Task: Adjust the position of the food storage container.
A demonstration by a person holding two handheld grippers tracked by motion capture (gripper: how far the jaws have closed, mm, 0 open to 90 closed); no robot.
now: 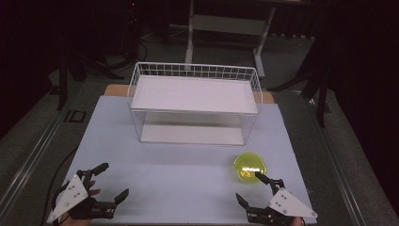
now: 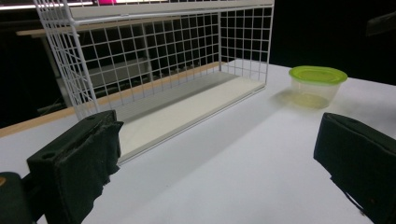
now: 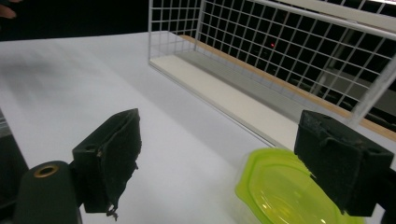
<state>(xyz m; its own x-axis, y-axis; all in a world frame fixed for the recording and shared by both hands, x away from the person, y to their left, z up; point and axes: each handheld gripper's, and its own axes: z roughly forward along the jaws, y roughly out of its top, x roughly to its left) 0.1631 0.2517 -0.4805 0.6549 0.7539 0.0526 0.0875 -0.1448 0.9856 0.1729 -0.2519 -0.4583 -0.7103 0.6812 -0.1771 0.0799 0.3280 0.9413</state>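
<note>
Table point(image 1: 188, 169), one: white top, wide. Wire rack point(image 1: 194, 102), one: white, two shelves, standing at the far middle. Grippers, two: left gripper point(image 1: 115, 181) at the near left, jaws spread wide with nothing between them; right gripper point(image 1: 248, 188) at the near right, jaws likewise apart and gripping nothing. Container point(image 1: 250, 167), one: small, clear, low-walled tub under a bright yellow-green lid, rounded in outline, resting on the table near right, in front of the rack's right end, just beyond the right gripper's far jaw.
</note>
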